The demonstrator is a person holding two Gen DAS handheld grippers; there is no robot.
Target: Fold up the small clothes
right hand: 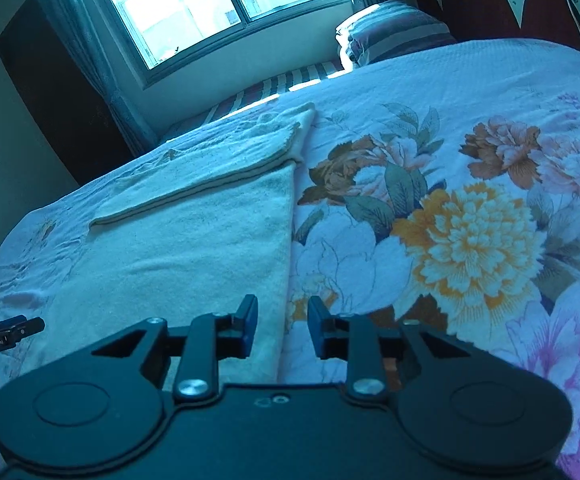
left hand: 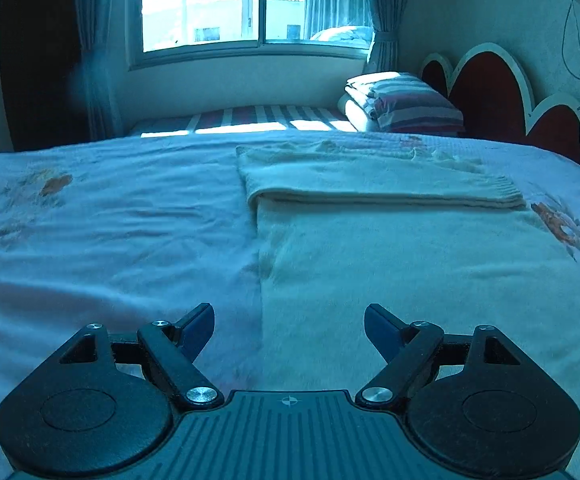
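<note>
A cream knitted garment (left hand: 390,248) lies flat on the bed, with one part folded across its far end (left hand: 370,178). My left gripper (left hand: 289,328) is open and empty, low over the garment's near left edge. In the right wrist view the same garment (right hand: 193,240) lies left of centre. My right gripper (right hand: 282,328) is open with a narrower gap and empty, over the garment's near right edge. The left gripper (right hand: 5,334) shows at the far left of that view.
The bed is covered by a white floral sheet (right hand: 470,220). A stack of folded striped bedding (left hand: 402,104) sits at the far side by a red scalloped headboard (left hand: 502,100). A window (left hand: 249,4) with curtains is behind.
</note>
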